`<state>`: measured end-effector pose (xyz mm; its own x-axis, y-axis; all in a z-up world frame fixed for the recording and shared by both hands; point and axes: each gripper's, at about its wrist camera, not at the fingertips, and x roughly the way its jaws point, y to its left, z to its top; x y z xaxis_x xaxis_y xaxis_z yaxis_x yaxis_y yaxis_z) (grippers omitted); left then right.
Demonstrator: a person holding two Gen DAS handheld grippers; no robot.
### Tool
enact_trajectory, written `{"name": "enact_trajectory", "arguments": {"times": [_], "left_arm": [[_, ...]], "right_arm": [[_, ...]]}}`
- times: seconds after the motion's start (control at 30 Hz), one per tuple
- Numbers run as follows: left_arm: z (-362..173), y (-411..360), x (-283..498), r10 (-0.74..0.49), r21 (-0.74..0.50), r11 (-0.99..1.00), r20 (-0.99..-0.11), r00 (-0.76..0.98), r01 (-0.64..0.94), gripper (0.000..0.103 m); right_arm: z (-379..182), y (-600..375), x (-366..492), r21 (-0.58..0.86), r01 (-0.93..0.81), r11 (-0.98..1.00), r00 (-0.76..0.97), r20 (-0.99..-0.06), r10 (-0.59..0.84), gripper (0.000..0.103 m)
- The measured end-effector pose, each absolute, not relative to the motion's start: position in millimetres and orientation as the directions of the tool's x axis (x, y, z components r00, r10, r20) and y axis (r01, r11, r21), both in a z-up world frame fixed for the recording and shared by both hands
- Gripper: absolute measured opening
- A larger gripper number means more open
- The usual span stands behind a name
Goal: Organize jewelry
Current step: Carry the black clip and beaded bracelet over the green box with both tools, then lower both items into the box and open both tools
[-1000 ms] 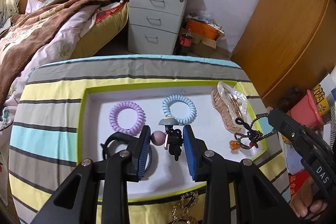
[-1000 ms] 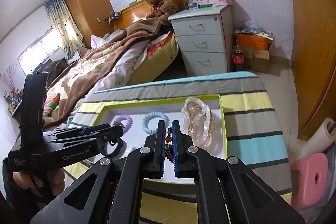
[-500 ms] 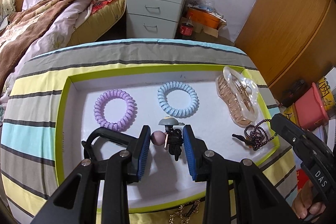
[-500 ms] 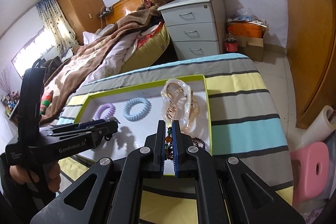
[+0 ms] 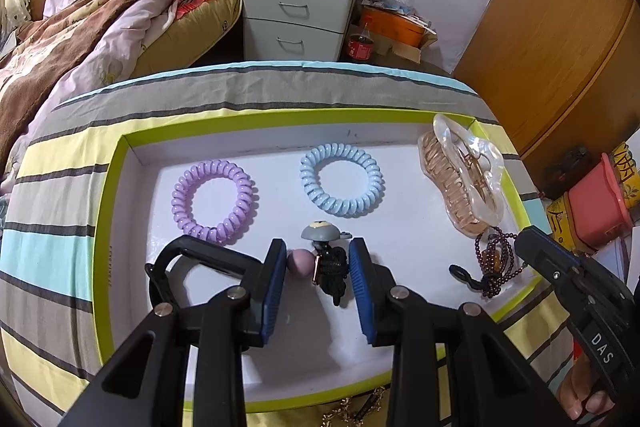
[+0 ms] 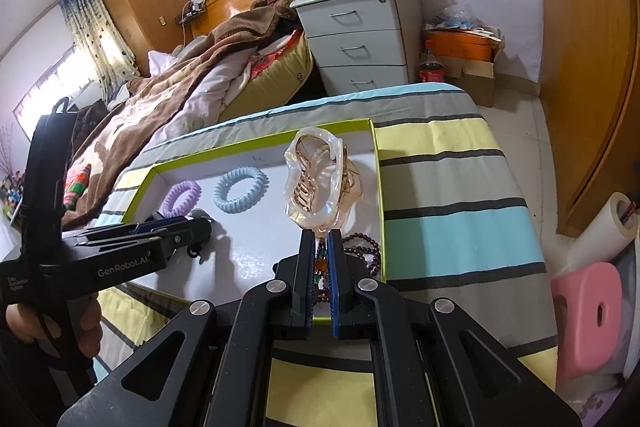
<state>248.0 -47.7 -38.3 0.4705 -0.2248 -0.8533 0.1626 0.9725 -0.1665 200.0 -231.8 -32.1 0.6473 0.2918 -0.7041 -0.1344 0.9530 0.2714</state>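
Observation:
A white tray with a green rim [image 5: 107, 211] lies on the striped cloth. In it are a purple coil hair tie [image 5: 212, 197], a blue coil hair tie [image 5: 342, 179] and a clear amber claw clip [image 5: 460, 179]. My left gripper [image 5: 318, 259] hangs low over the tray's middle, shut on a black hair tie with a pink ball and a grey charm [image 5: 332, 273]. At the tray's right corner, my right gripper [image 6: 320, 237] is shut on a dark bead bracelet [image 6: 320, 267]. The bracelet's loose loops [image 5: 494, 263] rest on the tray floor beside the clip [image 6: 316, 183].
A gold chain [image 5: 352, 411] lies on the cloth by the tray's near rim. Beyond the table stand a bed [image 5: 80, 39] and a grey drawer unit [image 5: 300, 7]. A pink stool [image 6: 588, 311] and a wooden door [image 6: 592, 67] are on the right.
Both grippers have sunk toward the tray with their loads. The bead bracelet, which hung over the tray's right rim, now touches the tray floor next to the claw clip.

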Motion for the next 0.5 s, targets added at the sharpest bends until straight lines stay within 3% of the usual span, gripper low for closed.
{"name": "enact_trajectory", "arguments": {"times": [0.5], "left_arm": [[-39.5,-47.9,247.8,-0.227,-0.17,0.972,-0.858,0.461,0.163,0.035]], "right_arm": [[-35.1,-233.1,199.6,0.249,-0.118,0.961,0.645,-0.717,0.265,0.006]]}}
